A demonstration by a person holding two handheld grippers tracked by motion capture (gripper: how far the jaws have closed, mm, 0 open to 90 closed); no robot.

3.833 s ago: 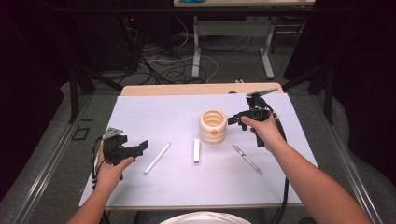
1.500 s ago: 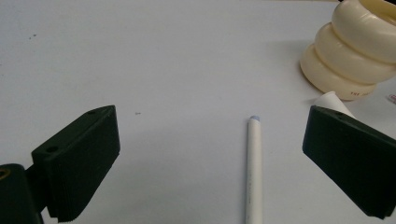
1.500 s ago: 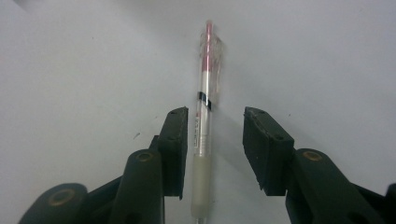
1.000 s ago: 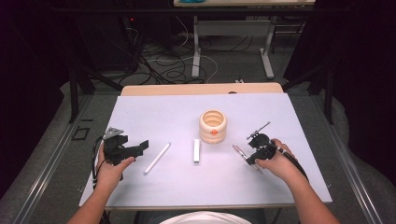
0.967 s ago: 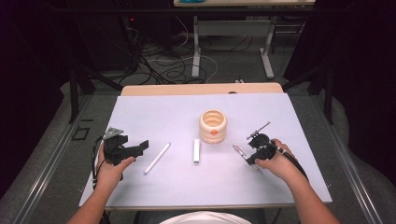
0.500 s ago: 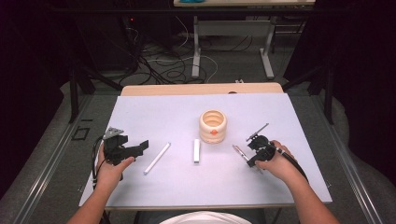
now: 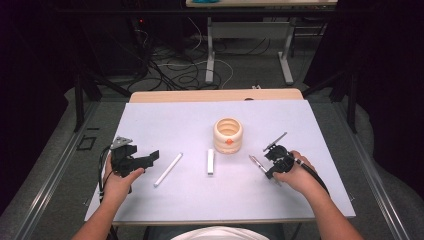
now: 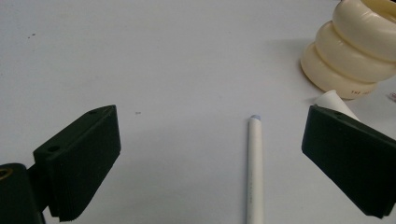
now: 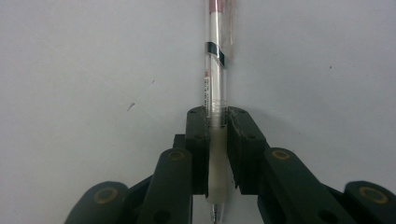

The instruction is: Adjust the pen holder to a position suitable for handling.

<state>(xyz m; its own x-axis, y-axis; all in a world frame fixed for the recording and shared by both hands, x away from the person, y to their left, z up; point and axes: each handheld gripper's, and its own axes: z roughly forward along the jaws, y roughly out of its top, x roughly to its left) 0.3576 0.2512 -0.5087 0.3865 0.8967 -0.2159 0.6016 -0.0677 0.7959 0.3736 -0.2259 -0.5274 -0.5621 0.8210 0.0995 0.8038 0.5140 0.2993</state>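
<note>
Right gripper [image 9: 217, 121] low over the table [image 7: 310, 125], right of centre, jaws clamped on a pen [image 9: 215, 70] lying flat; pen's clear barrel runs out ahead of the jaws. Left gripper [image 8: 210, 154] at table's left edge, jaws spread wide, holding nothing. White stick [image 8: 254, 168] lies between them. Ribbed cup [image 7: 228, 135] stands mid-table.

Right gripper [image 7: 269, 164] touches a pen [image 7: 258, 163] beside the ringed cup [image 7: 228, 135].
</note>
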